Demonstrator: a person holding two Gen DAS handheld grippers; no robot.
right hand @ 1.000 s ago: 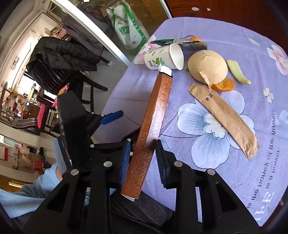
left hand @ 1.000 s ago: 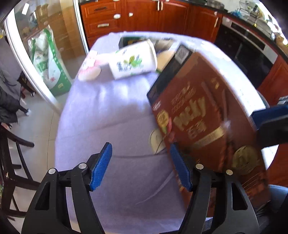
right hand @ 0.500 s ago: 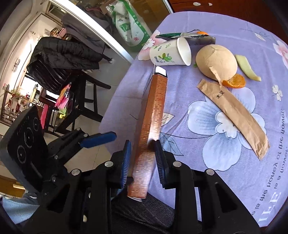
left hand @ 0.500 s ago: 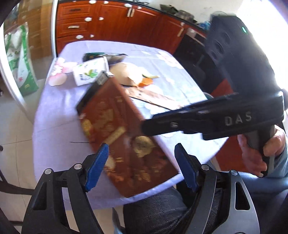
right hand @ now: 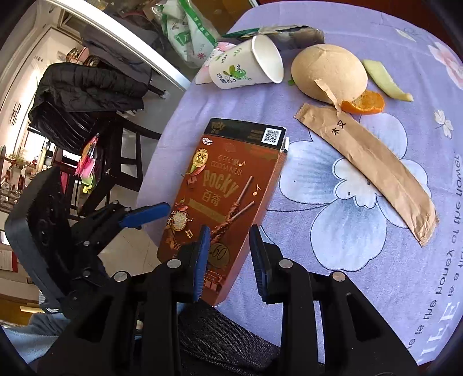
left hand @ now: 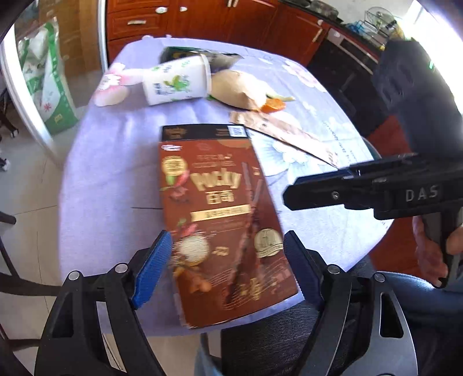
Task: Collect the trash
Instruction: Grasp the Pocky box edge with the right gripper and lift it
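A brown Pocky box (left hand: 220,208) (right hand: 220,191) lies face up at the near edge of the purple-clothed table (right hand: 376,260). Its lower end sticks out past the edge over a person's lap, and it looks blurred in the left wrist view. My left gripper (left hand: 227,260) is opening wide; the box sits between its blue pads (right hand: 144,215), which stand just off its long edges. My right gripper (right hand: 230,254) is opening too. Its pads hover over the box's lower end and do not press on it. The right gripper's finger (left hand: 318,188) reaches in from the right.
Further back on the table lie a tipped paper cup (right hand: 246,69), a round beige husk (right hand: 330,72), an orange peel (right hand: 364,104), a pale peel strip (right hand: 385,81), a brown paper sleeve (right hand: 367,170) and a foil wrapper (right hand: 289,31). A chair with a black jacket (right hand: 86,92) stands left; wooden cabinets (left hand: 202,20) behind.
The box, gripped edge-on and upright by my right gripper before, has tipped over to lie face up. The right jaws have widened off it. The left jaws widened and now flank the box.
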